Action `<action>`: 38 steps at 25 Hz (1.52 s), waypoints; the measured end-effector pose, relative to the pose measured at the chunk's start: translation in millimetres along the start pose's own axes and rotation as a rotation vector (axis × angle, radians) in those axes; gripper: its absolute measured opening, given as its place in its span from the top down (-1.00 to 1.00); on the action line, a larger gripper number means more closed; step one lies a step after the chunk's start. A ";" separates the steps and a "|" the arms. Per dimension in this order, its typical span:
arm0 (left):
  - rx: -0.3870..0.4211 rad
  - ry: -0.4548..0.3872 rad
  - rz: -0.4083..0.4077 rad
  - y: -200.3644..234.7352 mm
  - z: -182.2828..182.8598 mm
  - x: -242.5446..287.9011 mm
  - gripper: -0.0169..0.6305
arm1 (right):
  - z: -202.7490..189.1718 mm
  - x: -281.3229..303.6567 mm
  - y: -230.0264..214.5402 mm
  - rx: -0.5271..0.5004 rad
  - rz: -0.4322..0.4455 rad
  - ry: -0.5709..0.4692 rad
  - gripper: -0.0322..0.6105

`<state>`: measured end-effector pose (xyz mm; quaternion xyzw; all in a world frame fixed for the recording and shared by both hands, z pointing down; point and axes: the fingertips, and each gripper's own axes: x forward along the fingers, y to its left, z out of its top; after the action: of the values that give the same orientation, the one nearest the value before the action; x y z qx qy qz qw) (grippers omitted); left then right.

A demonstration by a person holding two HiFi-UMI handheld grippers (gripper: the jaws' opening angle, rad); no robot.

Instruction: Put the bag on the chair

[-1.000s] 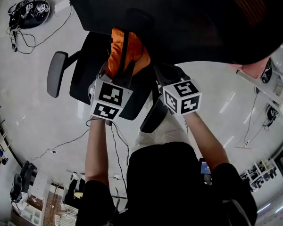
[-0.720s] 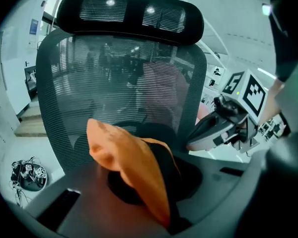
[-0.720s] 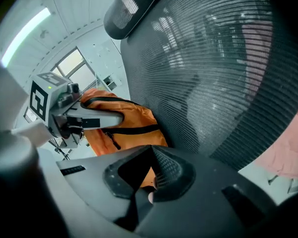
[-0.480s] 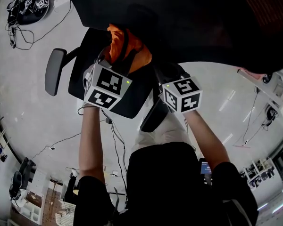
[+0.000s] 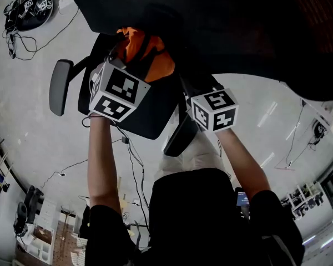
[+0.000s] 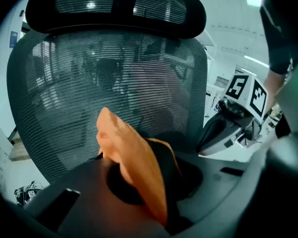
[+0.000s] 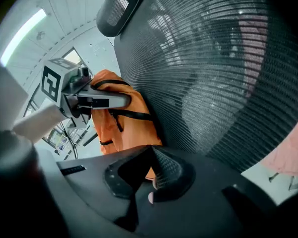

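An orange bag (image 5: 142, 49) with black straps hangs low over the seat (image 5: 150, 118) of a black mesh office chair, in front of its backrest (image 6: 104, 83). My left gripper (image 5: 127, 65) pinches an orange fold of the bag (image 6: 134, 167); its jaws are opening slightly while the fabric stays between them. The right gripper (image 5: 195, 87) is to the right of the bag, and its jaws (image 7: 151, 177) are closed on a dark textured piece of the bag. In the right gripper view the left gripper (image 7: 97, 100) sits against the top of the bag (image 7: 124, 128).
The chair's left armrest (image 5: 60, 86) sticks out to the left, the other armrest (image 5: 180, 136) lies under the right gripper. A round black base with cables (image 5: 30, 10) lies on the floor at the far left. Cables (image 5: 72, 168) cross the floor near the person's legs.
The left gripper has moved up and to the left with the bag, farther in over the seat toward the backrest. The right gripper has stayed in place.
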<state>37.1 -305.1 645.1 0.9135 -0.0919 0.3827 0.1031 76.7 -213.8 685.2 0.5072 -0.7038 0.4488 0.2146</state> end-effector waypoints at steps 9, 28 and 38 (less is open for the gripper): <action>-0.037 -0.018 -0.002 4.2 3.5 7.1 0.82 | -7.3 1.8 -5.7 0.007 -0.001 0.018 0.90; -0.149 0.030 -0.026 -3.6 -40.0 26.7 0.63 | -11.7 12.8 -5.9 0.007 -0.004 0.032 0.90; -0.187 0.057 0.012 1.2 -57.8 23.2 0.30 | -16.8 16.1 -2.9 0.006 -0.003 0.039 0.90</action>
<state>13.5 -293.4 701.5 0.8881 -0.1299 0.3988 0.1883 70.3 -208.1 707.1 0.4999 -0.6975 0.4602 0.2275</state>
